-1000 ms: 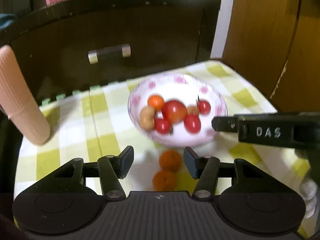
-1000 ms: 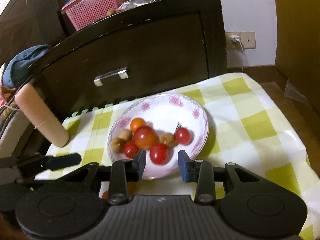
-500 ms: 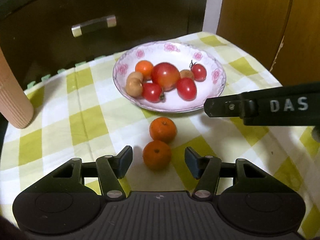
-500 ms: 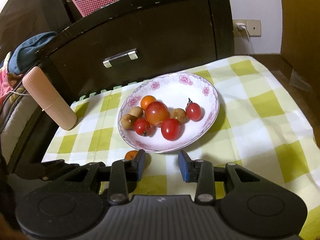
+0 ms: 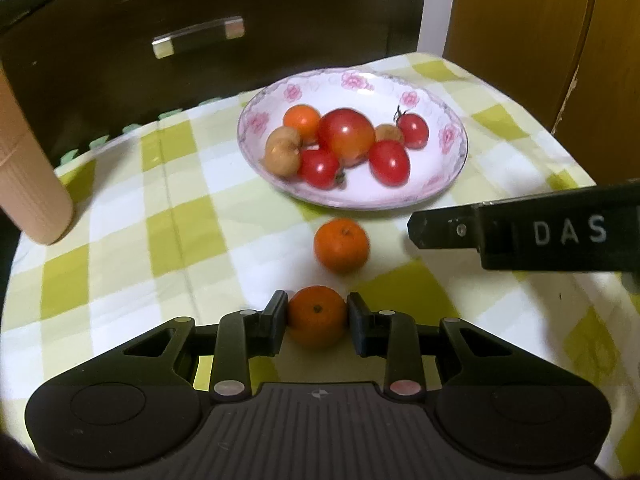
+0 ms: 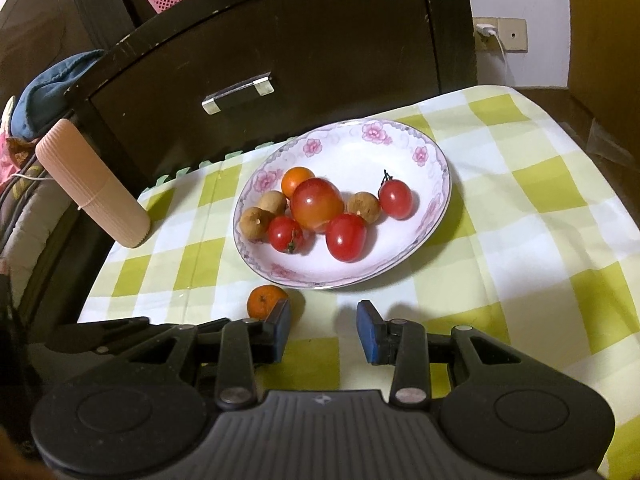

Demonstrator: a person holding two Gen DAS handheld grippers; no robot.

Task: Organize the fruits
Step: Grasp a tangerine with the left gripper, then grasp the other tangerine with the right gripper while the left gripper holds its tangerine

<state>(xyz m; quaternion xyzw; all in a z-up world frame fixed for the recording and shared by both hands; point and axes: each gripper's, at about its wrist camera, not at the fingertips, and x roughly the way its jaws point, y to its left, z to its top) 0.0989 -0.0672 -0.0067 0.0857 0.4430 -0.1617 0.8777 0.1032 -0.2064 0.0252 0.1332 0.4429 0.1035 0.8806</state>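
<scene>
Two oranges lie on the worktop before the bowl (image 5: 448, 184): the left gripper (image 5: 317, 317) is closing on the nearer orange (image 5: 316, 320) (pads touching it); the right gripper (image 6: 324, 330) hangs slightly spread, empty, beside the farther orange (image 5: 341, 244).

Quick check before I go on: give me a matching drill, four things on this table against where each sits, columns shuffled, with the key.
Things:
1. near tangerine
2. far tangerine
3. large tomato
4. pink ribbed cylinder

Places:
A. in the floral bowl
B. standing at the edge of the checked cloth, apart from the fruit
C. between the left claw pads
D. loose on the cloth, just outside the bowl

Pairs: 1-C, 2-D, 3-A, 4-B.

The left claw's jaws are closing with that tangerine between them.
</scene>
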